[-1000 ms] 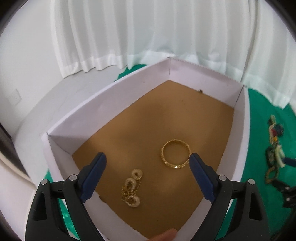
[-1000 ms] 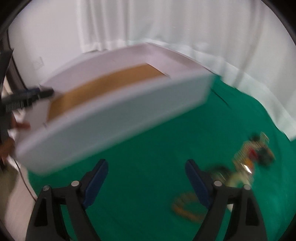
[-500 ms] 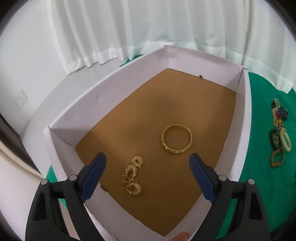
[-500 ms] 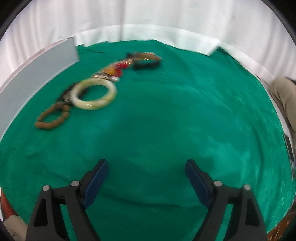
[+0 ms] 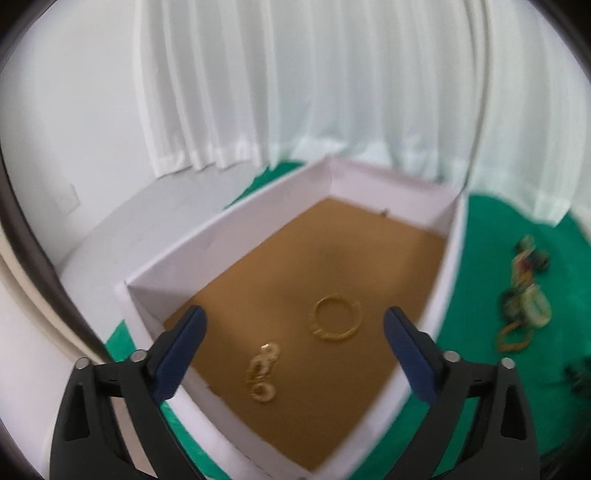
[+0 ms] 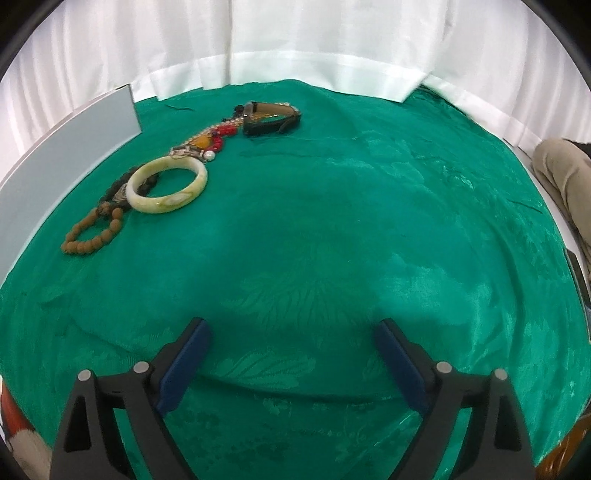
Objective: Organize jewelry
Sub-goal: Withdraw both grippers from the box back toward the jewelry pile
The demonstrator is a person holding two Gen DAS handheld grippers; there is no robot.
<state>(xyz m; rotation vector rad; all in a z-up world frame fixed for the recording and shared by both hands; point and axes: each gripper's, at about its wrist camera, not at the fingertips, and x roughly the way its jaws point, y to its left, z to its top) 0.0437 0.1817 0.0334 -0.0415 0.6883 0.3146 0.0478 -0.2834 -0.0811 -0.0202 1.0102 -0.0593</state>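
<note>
A white box with a brown floor holds a gold bangle and a gold chain piece. My left gripper is open and empty above the box's near end. In the right wrist view, a pale jade bangle, a brown bead bracelet, red and amber beads and a dark watch lie in a row on the green cloth. My right gripper is open and empty, well short of them. The same pile shows blurred in the left wrist view.
The box's white side stands at the left in the right wrist view. White curtains hang behind the table. A person's leg in beige trousers is at the far right edge.
The left gripper has pulled back and tilted up, so the box sits lower and farther in view. The right gripper has swung from the box to the open cloth, then steadied.
</note>
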